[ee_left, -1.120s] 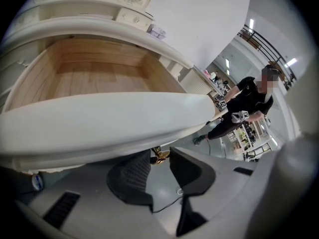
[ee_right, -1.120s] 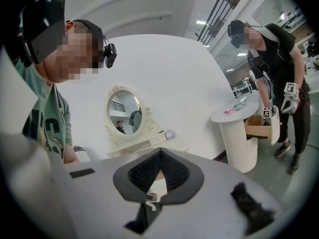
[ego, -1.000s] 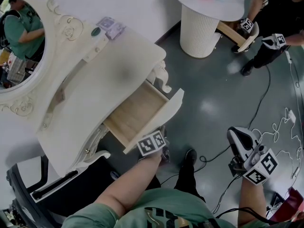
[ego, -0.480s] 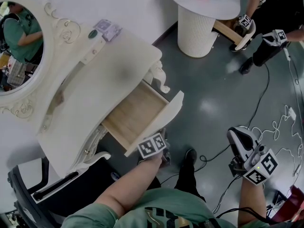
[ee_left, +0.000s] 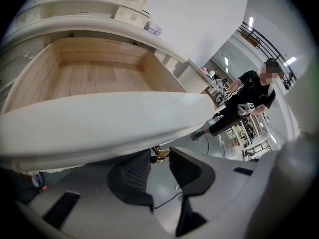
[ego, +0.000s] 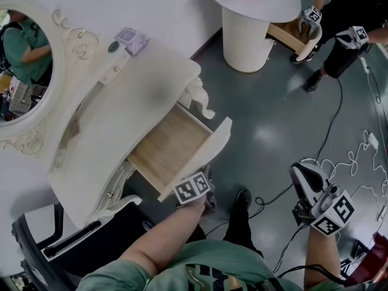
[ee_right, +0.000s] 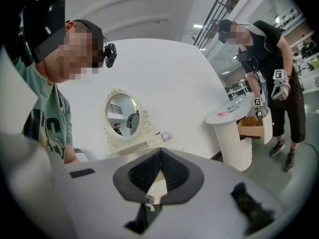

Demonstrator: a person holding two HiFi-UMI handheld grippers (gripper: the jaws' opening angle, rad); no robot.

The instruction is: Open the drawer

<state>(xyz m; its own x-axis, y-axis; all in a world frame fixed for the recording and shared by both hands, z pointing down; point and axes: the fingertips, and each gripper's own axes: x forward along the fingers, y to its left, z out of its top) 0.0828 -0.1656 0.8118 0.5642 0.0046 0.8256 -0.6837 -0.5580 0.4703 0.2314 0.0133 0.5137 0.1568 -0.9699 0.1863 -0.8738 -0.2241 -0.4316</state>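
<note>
- Your left gripper (ee_left: 159, 158) sits right under the front panel of the drawer (ego: 173, 147), at your side of the bench (ego: 133, 102). Its fingers (ee_left: 130, 176) pinch the small brass handle (ee_left: 160, 154) that hangs below the panel's lower edge.
- In the head view only the left gripper's marker cube shows, tucked against the drawer front, with your forearm running up to it.
- Your right gripper (ee_right: 159, 153) hangs off to your right over the grey floor (ego: 273, 114), well apart from the bench. Its fingers are pressed together at the tips and there is nothing between them.
- Loose cables (ego: 357, 162) lie on the floor around and beyond the right gripper.
- The drawer stands pulled well out from under the bench top. Its pale wooden inside is open to view, and its curved white front is the part nearest you.
- On the bench top behind it, a small purple-toned packet (ego: 133, 39) lies near the wall, just beside the ornate oval mirror (ego: 24, 59).
- Farther off, a round bench (ego: 248, 35) with a ribbed white base stands by the wall, with a few small things on its top.
- A second person in black (ego: 345, 17) leans beside that round bench, a gripper in each hand.
</note>
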